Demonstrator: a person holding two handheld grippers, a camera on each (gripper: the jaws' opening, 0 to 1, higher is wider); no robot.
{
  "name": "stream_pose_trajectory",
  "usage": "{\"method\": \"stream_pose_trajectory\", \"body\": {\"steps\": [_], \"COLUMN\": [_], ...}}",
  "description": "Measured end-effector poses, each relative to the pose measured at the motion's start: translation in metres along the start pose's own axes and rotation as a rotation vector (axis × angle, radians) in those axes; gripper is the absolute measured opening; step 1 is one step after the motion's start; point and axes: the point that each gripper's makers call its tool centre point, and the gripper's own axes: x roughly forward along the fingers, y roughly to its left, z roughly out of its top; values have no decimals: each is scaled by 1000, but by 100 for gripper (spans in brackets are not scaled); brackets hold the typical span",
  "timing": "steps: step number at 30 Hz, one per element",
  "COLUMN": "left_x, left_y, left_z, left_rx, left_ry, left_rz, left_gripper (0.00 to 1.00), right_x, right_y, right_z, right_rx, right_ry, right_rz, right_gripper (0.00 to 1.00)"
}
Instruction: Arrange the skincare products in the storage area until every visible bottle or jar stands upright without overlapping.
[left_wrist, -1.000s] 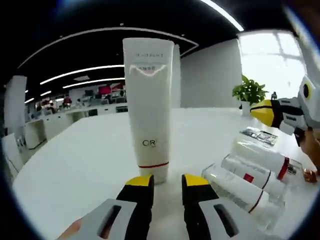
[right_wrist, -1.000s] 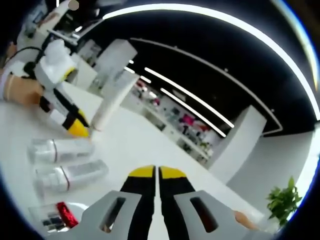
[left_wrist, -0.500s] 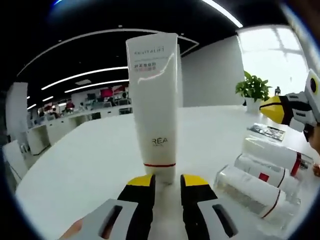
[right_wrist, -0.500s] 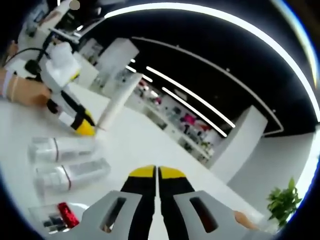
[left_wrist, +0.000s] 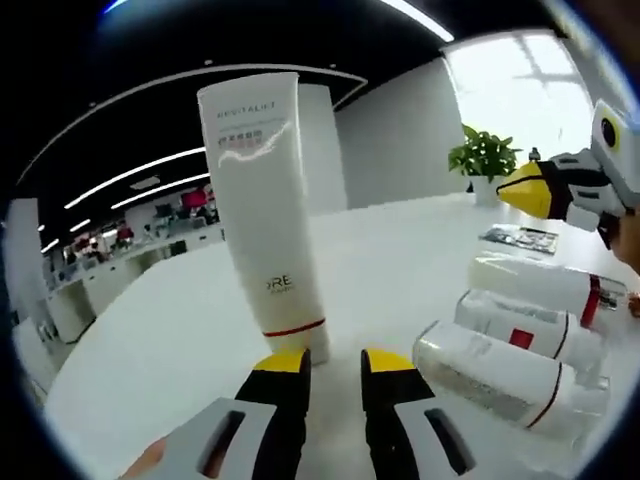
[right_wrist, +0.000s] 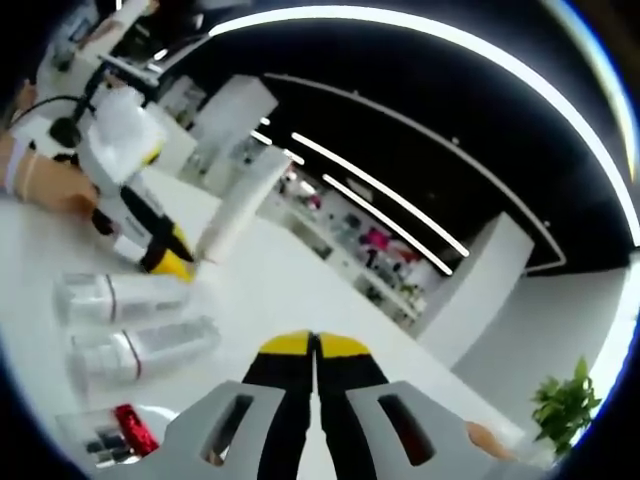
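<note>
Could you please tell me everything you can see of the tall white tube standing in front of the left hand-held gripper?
The white tube stands cap-down on the white table, leaning slightly in the left gripper view. It looks like glossy plastic, with small grey lettering near its flat crimped top, a wavy pale mark below that, more letters lower down and a thin red band above the cap. The left hand-held gripper sits open just before its base, apparently not touching it.

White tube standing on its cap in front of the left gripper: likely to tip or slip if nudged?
The white tube is tall on a narrow cap base, so a push high up would probably topple it. Its body looks like soft, glossy plastic, likely to flex and perhaps slip under a squeeze. The left gripper sits open near the cap, the steadier place to contact.
</note>
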Motion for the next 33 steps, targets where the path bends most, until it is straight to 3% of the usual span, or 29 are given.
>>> {"method": "stream_pose_trajectory", "body": {"steps": [2,6,8,10,14,18,28,33], "left_x": [1,3,7,10,16,19,17,13], "left_y": [0,5,1,-5,-7,-4,-7,4], "left_z": [3,4,5,2,-5,-2,-3,-6], "left_rx": [-54,-70,-121,-153,-147,-192,-171,-153], "left_ry": [-22,-30,-35,-13,28,12,13,14], "left_rz": [-16,-8,-37,-77,-86,-76,-67,-5], "left_gripper": [20,18,18,18,19,19,19,19], "right_x": [0,1,0,0,-2,-4,-6,-6], "right_y": [1,1,-1,-1,-6,-11,-18,-18], "right_z": [0,-1,-1,-1,-1,1,3,2], "right_rx": [-2,-9,-12,-14,-9,4,23,28], "right_ry": [1,5,4,6,4,-7,-18,-17], "right_rz": [2,-1,-9,-11,-21,-35,-51,-51], "right_gripper": [0,0,0,0,0,0,0,0]}}
